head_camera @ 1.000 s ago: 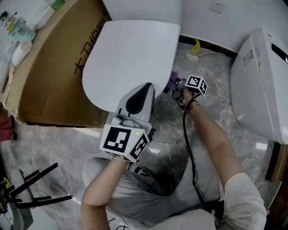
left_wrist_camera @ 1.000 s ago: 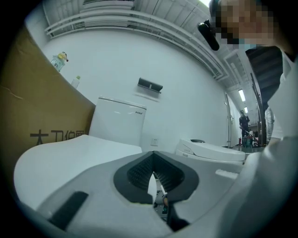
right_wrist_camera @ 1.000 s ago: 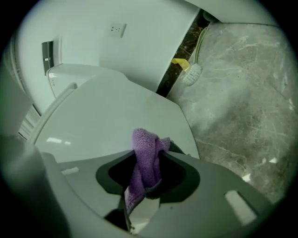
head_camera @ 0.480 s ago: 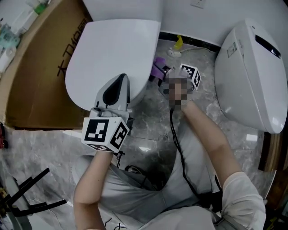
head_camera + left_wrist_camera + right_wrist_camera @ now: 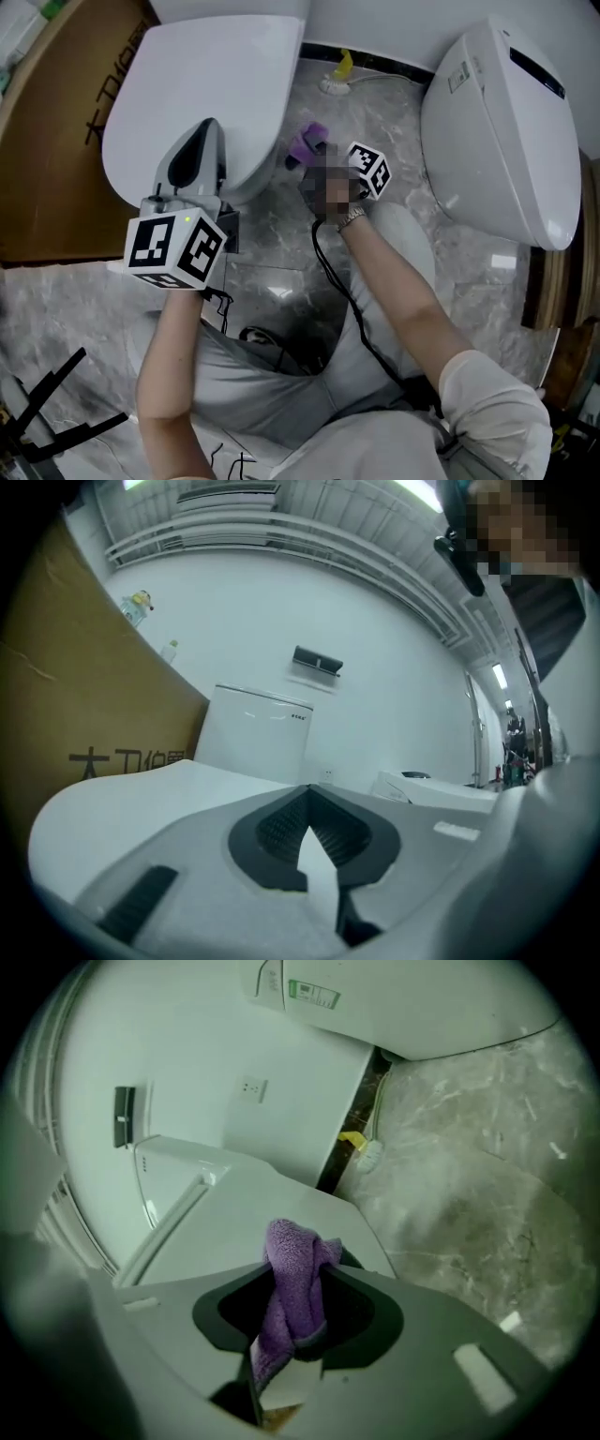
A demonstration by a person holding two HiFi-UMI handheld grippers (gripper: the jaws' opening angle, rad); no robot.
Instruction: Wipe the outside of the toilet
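A grey marbled floor [image 5: 441,272] filled the head view, seen steeply from above. A large brown cardboard box [image 5: 52,150] stood along its left edge. The white toilet [image 5: 202,80] to be wiped stood at the upper left against the back wall, its lid down. A second white toilet [image 5: 497,131] stood well apart at the right edge.

The left gripper [image 5: 206,127] pointed level over the front of the lid. Its jaws were pressed together with nothing between them, so it took no part in the wiping.

The right gripper [image 5: 314,159] hung above the floor, just beside the right flank of the bowl. Its jaws were clamped on a bunched purple cloth [image 5: 292,1274], which stuck out past the tips toward the porcelain. Whether the cloth [image 5: 307,141] touched the bowl could not be told.

The work seemed to be at an early or middle point. The cloth was in hand and at the toilet's right side. The porcelain looked evenly white, with no streak or wet patch to show what had been wiped. The lid, the tank and the side next to the box probably remained to be done.
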